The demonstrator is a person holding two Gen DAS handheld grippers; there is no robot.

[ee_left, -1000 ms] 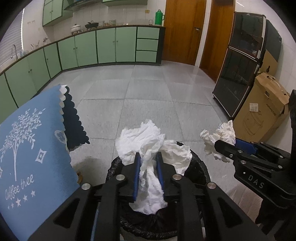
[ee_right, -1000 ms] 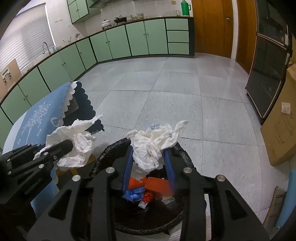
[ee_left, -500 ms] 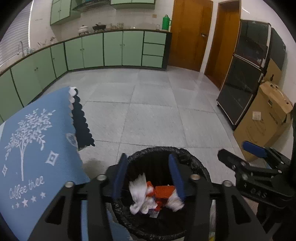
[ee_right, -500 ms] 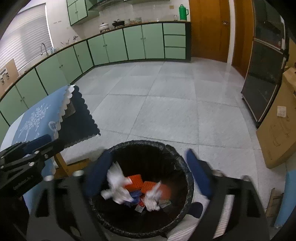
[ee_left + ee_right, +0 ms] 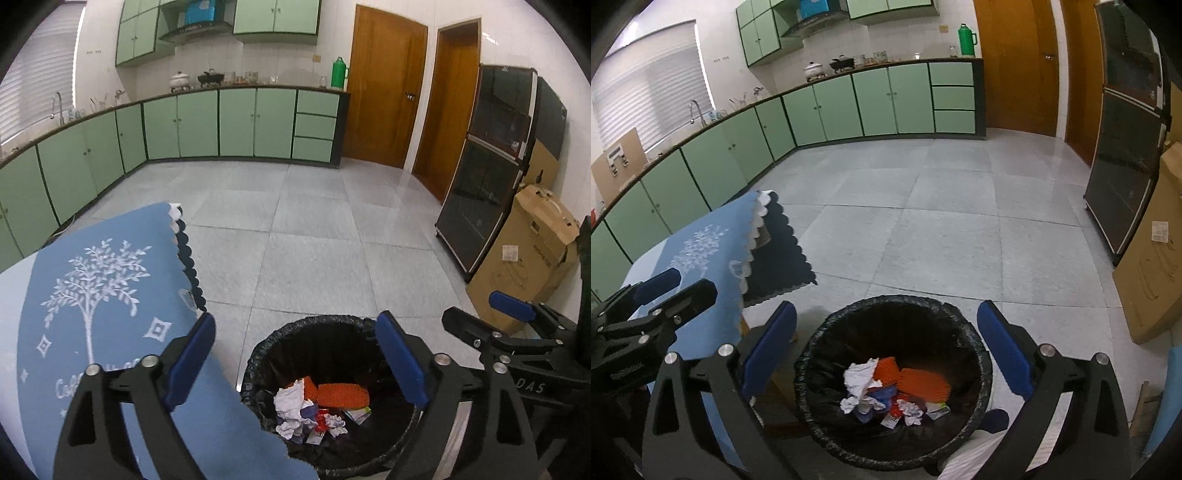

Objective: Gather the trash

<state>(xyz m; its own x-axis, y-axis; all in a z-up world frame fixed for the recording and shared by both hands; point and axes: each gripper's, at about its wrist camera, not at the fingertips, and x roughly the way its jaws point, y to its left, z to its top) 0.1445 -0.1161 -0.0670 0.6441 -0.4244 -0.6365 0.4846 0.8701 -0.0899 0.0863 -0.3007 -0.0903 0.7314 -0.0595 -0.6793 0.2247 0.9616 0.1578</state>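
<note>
A round trash bin with a black liner (image 5: pixel 258 365) (image 5: pixel 967 328) stands on the floor below both grippers. Inside it lie crumpled white tissues (image 5: pixel 290 404) (image 5: pixel 858 376), orange pieces (image 5: pixel 343 394) (image 5: pixel 923 382) and other scraps. My left gripper (image 5: pixel 295 358) is wide open and empty above the bin's near left rim. My right gripper (image 5: pixel 886 349) is wide open and empty over the bin. The right gripper also shows in the left wrist view (image 5: pixel 509 325), and the left gripper in the right wrist view (image 5: pixel 661 295).
A table with a blue tree-print cloth (image 5: pixel 103 295) (image 5: pixel 701 251) stands left of the bin. A cardboard box (image 5: pixel 532 258) and a dark glass cabinet (image 5: pixel 491 166) stand at the right. Green cabinets (image 5: pixel 199 125) line the far walls across the grey tile floor (image 5: pixel 314 229).
Both grippers opened and let go of their white tissues, which fell into the bin. The jaws have since spread wider and both views have tilted up a little.
</note>
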